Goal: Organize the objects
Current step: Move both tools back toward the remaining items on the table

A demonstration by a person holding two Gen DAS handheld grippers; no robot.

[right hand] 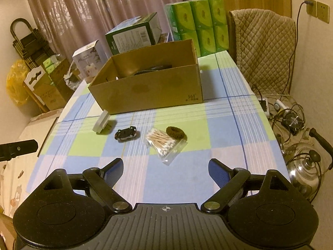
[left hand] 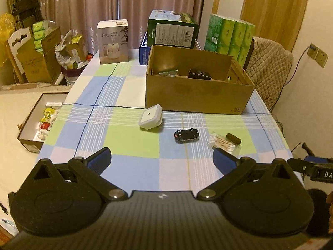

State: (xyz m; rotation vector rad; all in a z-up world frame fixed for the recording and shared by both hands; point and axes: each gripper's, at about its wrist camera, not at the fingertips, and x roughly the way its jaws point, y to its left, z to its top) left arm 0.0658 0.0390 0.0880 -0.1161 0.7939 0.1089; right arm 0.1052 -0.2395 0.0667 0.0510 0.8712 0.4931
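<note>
Checked cloth-covered table (left hand: pixel 129 141). Open cardboard box (left hand: pixel 197 95) at the far side. In front of it, in a row: rounded white plastic case (left hand: pixel 150 119), glossy black toy car (left hand: pixel 186 135), clear bag of cotton swabs (right hand: pixel 164 143), fuzzy dark hair tie (right hand: pixel 176 133). Left gripper (left hand: pixel 162 156) and right gripper (right hand: pixel 165 165): blue-padded jaws spread wide, empty, all items lying ahead of them.

On the checked table are one open cardboard box (left hand: pixel 197 98), one white square container (left hand: pixel 150 119), one black toy car (left hand: pixel 186 135), one bag of cotton swabs (right hand: pixel 163 143) and one dark hair tie (right hand: pixel 176 133)
</note>
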